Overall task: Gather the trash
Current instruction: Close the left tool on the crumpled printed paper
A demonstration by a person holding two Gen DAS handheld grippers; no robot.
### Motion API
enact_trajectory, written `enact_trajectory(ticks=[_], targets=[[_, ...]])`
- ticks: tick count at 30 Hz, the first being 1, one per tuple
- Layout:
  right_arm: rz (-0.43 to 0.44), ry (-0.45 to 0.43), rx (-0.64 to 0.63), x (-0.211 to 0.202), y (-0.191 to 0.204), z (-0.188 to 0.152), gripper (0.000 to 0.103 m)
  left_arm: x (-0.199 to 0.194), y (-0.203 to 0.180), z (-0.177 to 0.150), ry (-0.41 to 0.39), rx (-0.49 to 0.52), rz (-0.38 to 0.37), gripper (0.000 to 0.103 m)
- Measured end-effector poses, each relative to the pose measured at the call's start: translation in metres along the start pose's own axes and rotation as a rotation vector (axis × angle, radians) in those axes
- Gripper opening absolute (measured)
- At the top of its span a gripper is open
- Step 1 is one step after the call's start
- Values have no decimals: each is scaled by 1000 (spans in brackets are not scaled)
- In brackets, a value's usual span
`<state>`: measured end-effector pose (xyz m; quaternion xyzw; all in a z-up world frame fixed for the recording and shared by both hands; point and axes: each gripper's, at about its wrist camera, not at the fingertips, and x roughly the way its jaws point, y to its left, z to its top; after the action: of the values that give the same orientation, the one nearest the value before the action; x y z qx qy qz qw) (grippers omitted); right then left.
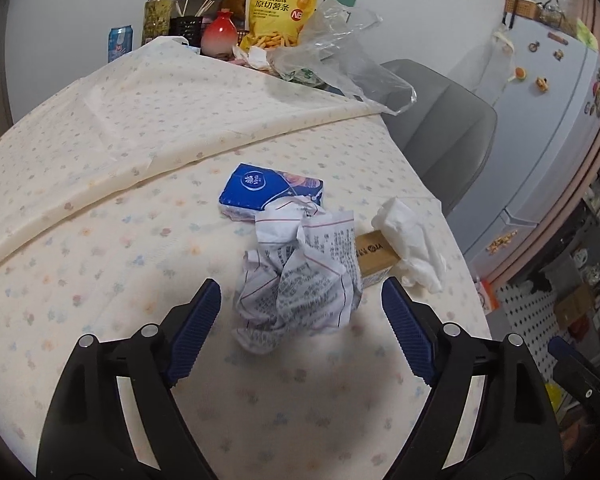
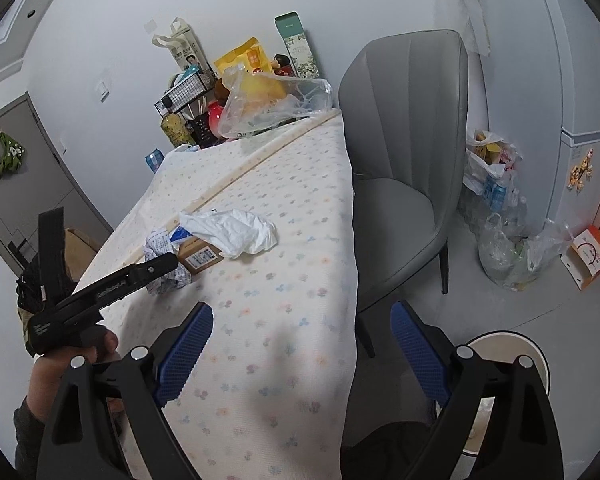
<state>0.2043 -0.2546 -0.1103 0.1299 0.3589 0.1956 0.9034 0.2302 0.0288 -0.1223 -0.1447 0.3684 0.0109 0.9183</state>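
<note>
While the left gripper (image 1: pixel 300 312) hovers low, fingers spread wide either side of the crumpled paper (image 1: pixel 300 276) mid-table, nothing is grasped. Small carton (image 1: pixel 374 258): long axis near-left to far-right, under white tissue (image 1: pixel 412 244). Right gripper (image 2: pixel 302 344): released, raised over the table's right edge.

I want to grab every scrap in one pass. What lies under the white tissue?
The white tissue drapes over one end of a tan cardboard box. The box's covered end, and anything beneath it, cannot be seen.
</note>
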Motion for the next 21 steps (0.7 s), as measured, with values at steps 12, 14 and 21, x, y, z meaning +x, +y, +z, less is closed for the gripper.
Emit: enact_trajectory(ticks=[12,14,21], targets=[[-1,24,-47,12,21,7,89,-29,23,0,-40,-42,-30,30],[6,31,-63,16,29,8,89,-36,30,0,-51,-52,-34,30],[36,48,-144,30,69,14,88,-61,66,-3,-94,-100,-13,30]])
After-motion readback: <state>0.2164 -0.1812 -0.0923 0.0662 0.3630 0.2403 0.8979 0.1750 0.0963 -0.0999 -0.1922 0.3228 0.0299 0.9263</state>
